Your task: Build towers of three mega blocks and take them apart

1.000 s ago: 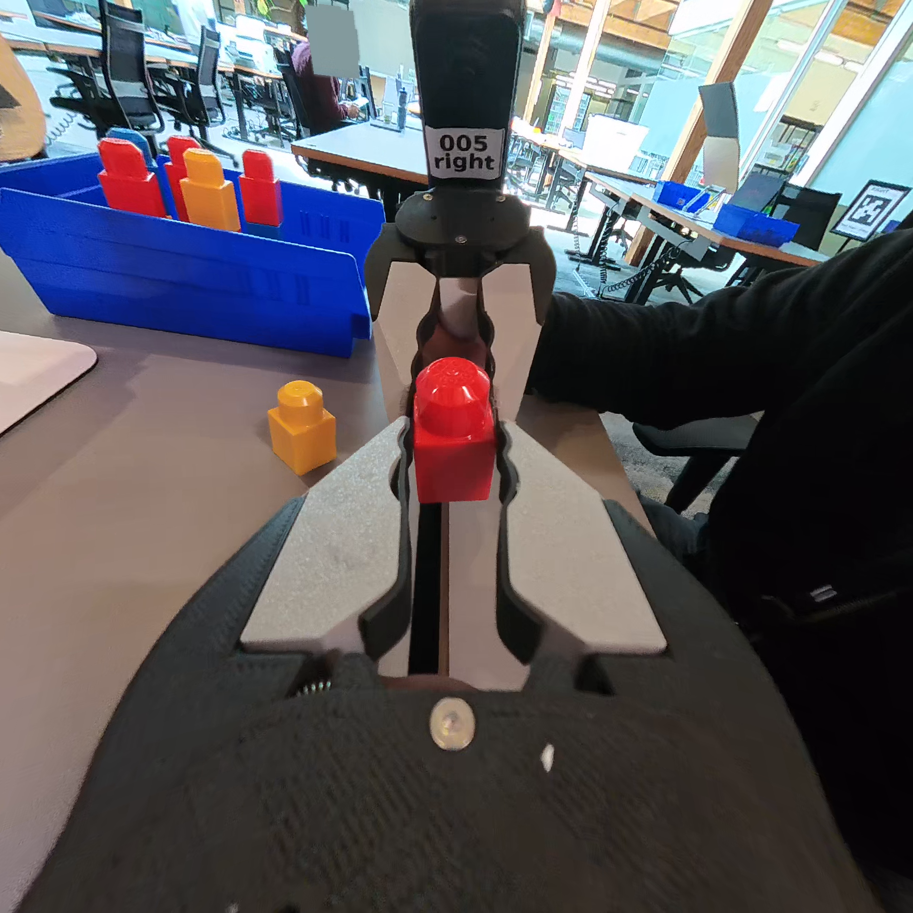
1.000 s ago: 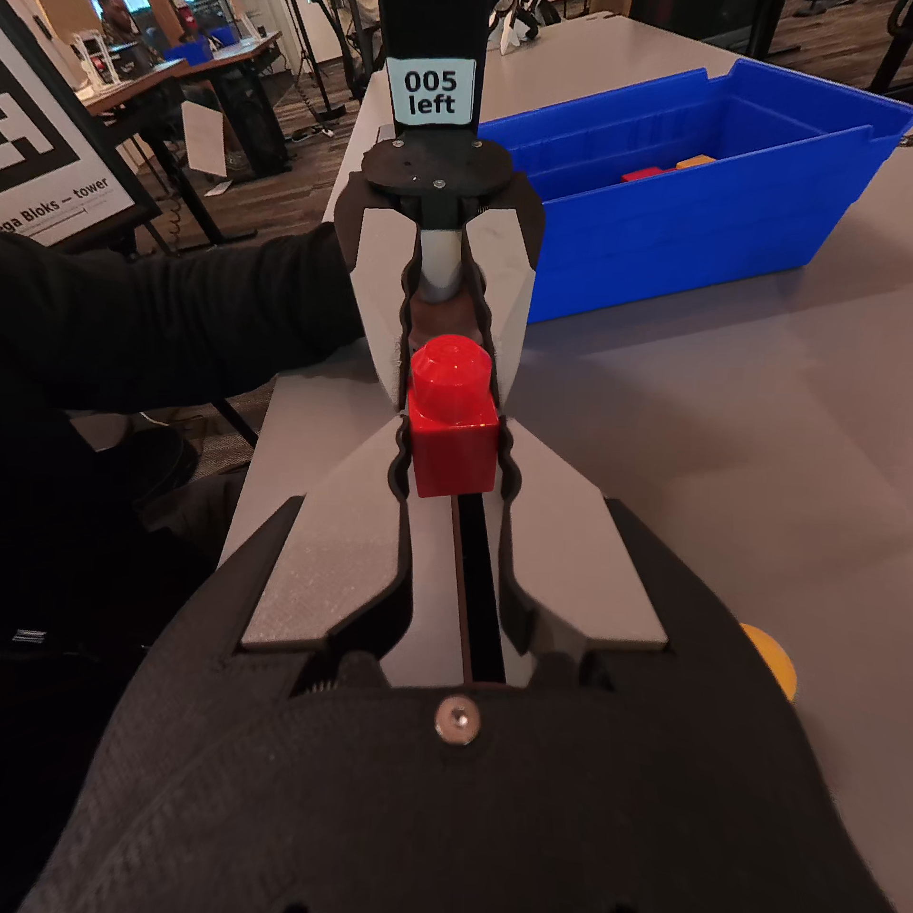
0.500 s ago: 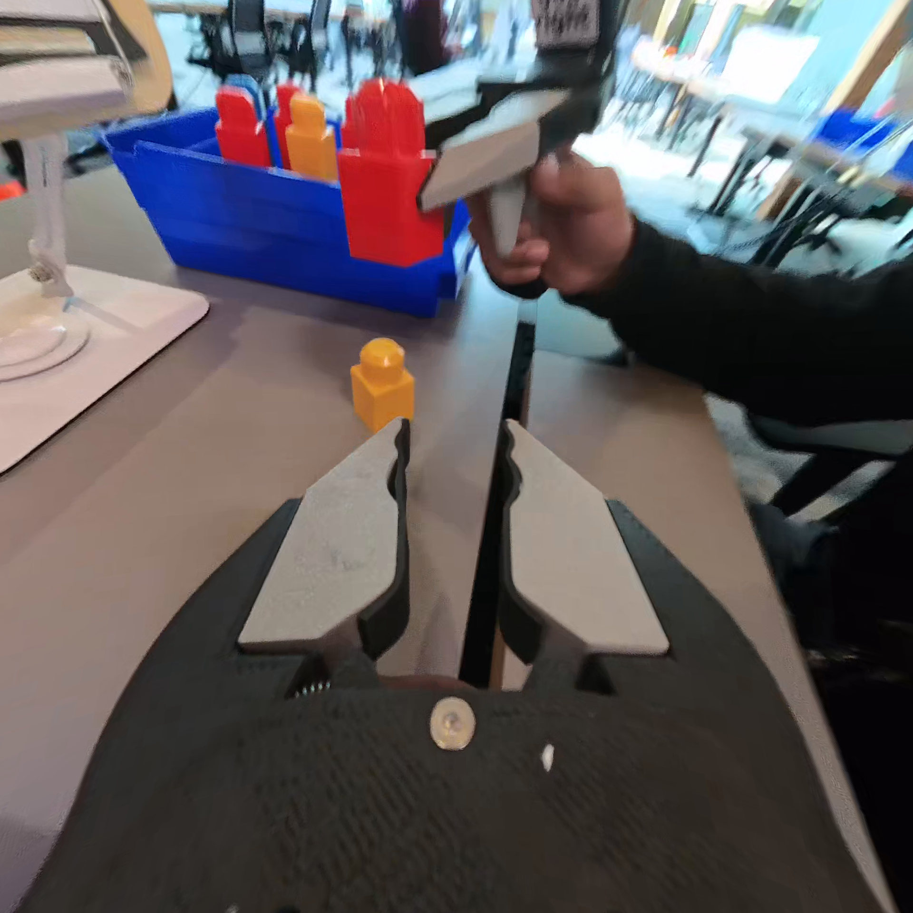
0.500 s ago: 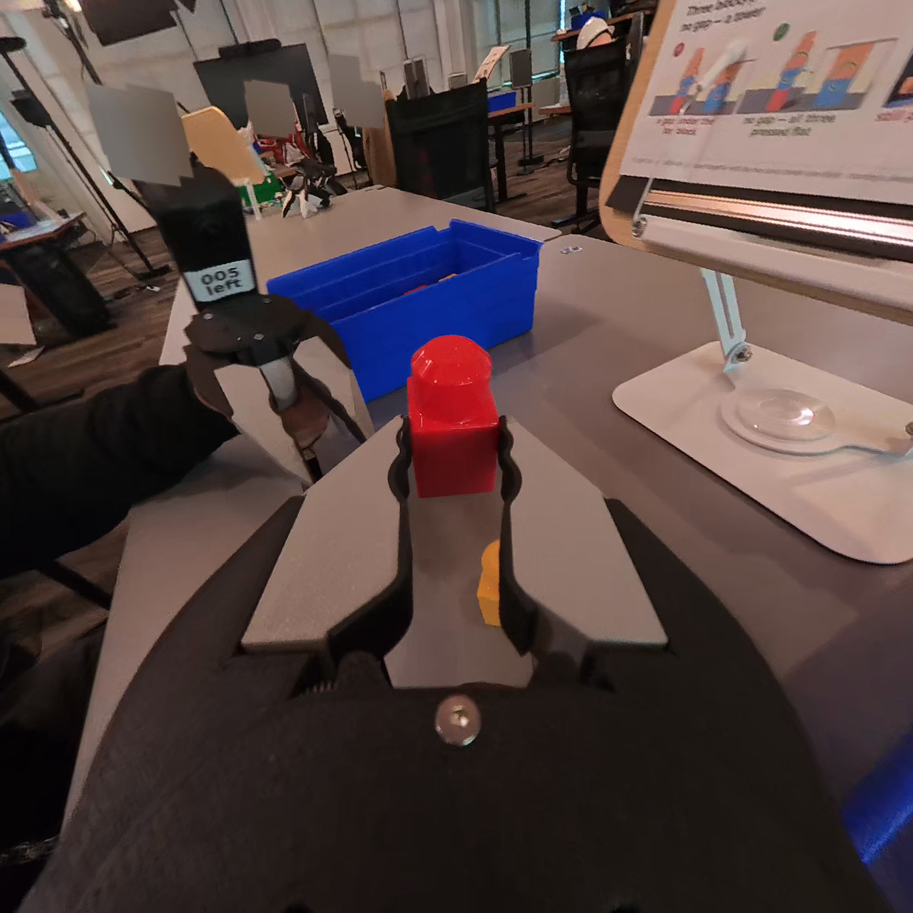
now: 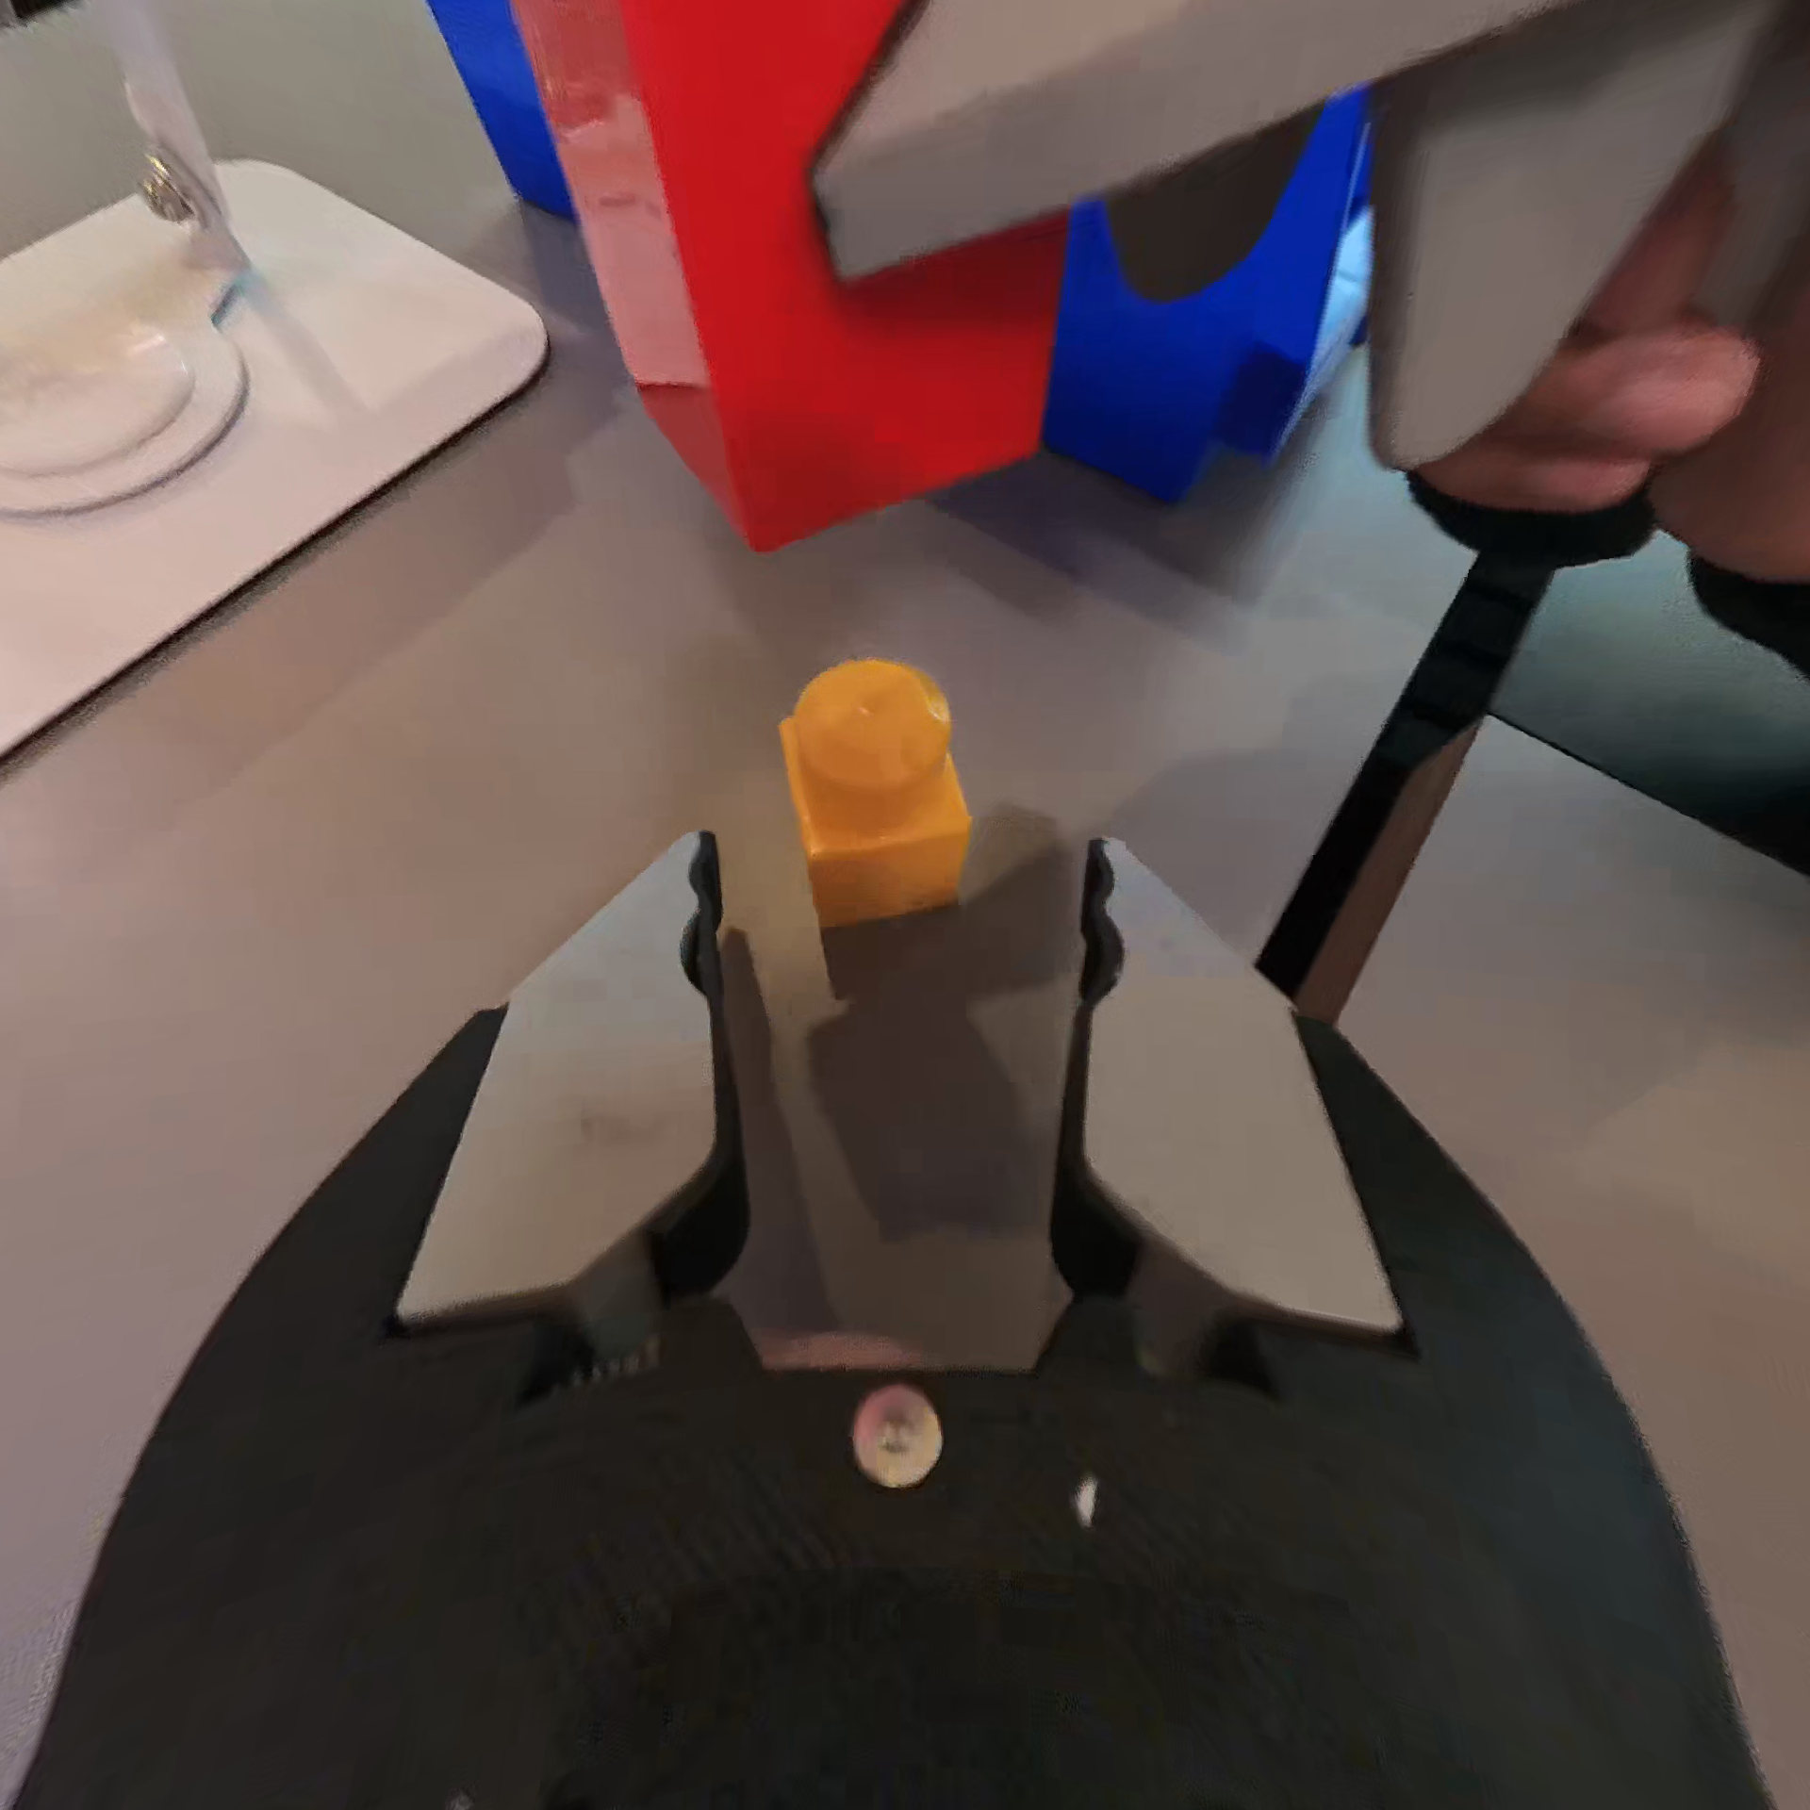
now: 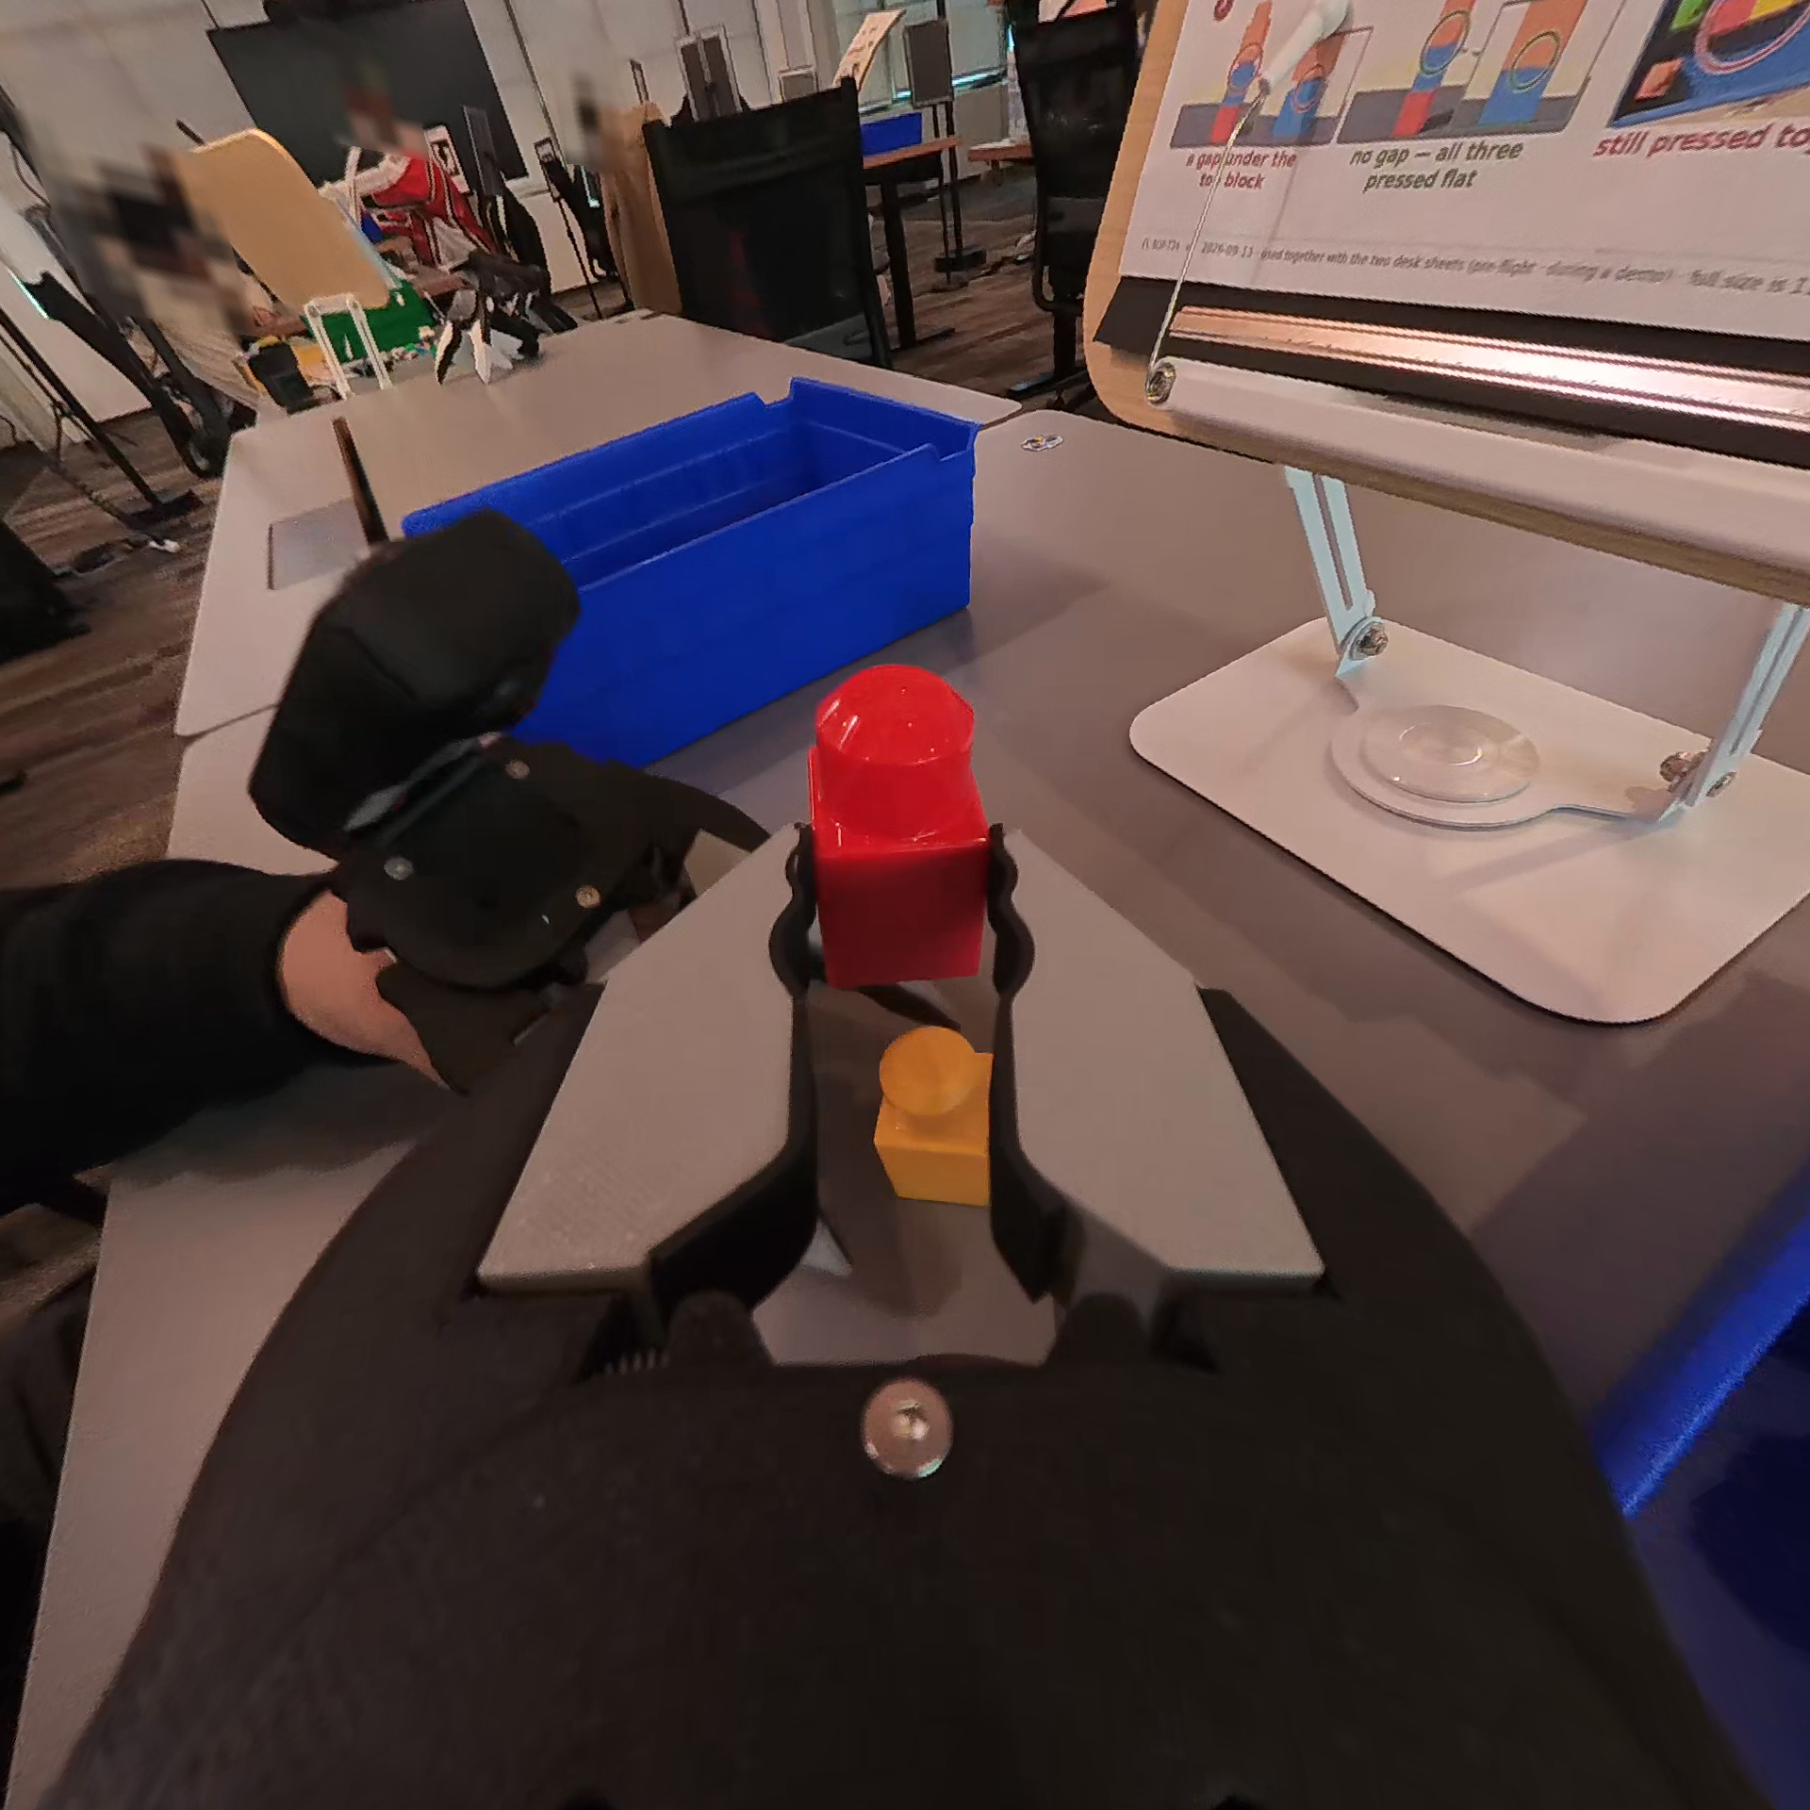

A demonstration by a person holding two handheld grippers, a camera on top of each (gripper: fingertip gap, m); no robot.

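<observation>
1. The left claw (image 5: 896,921) has dropped low toward the worktop (image 5: 343,881) since half a second ago. Its jaws are now spread wider and hold nothing.
2. The orange block (image 5: 877,818) stands upright on the worktop just past the left claw's tips. It looked farther off before.
3. The right claw (image 6: 896,906) still pinches the red block (image 6: 896,847) and now holds it in the air above the orange block (image 6: 935,1117).
4. In the left wrist view the red block (image 5: 833,294) is blurred and cut off at the top edge.
5. The blue bin (image 6: 744,548) sits near the worktop's far edge. Its inside is mostly hidden.
6. The white stand (image 6: 1469,842) is at the right, and its board is cut off.
</observation>
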